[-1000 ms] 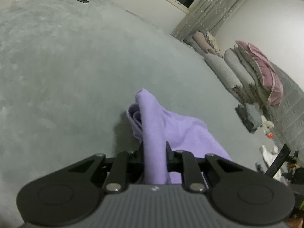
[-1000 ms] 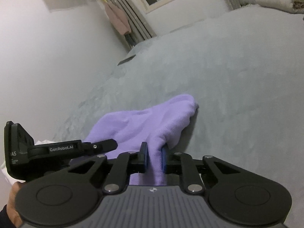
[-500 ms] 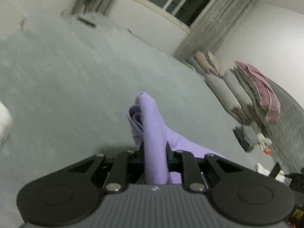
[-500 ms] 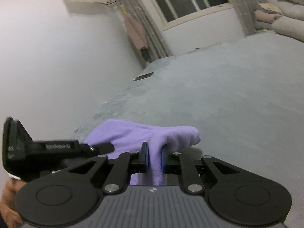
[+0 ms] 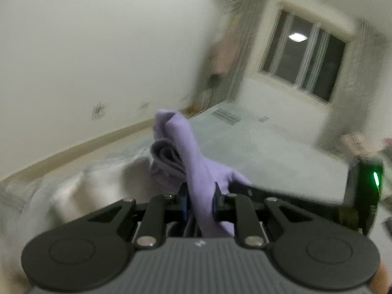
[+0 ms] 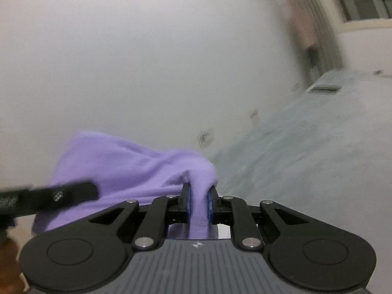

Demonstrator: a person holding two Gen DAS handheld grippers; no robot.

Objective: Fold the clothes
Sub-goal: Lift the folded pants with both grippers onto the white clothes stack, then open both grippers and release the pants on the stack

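A purple garment (image 5: 196,169) is pinched at two places and carried clear of the grey bed (image 5: 269,152), which serves here as the landmark. The left gripper (image 5: 199,203) is closed on a bunched, rolled-up edge of the cloth, which stands up above its jaws, and the right gripper (image 6: 198,204) is closed on another fold, with the rest of the fabric draped away to the left of that gripper and hanging towards the other tool seen at the frame edge. In the left wrist view the right-hand tool, with a green light, is seen just beside the garment, so the two grips are judged to be close together, with the cloth slack between them and not stretched. Both views are blurred, and the wall above the bed fills most of them. As far as can be judged, the task is at an early or middle stage: the garment has been picked up and is gathered in a lump, no flat, squared fold can be made out, and nothing is laid on the bed's surface within view. What seems to be left is for the cloth to be spread or shaken out over the bed, laid down, folded over and smoothed. A pale heap (image 5: 80,191) is seen near the bed's edge, below the garment; whether it is more laundry cannot be told.
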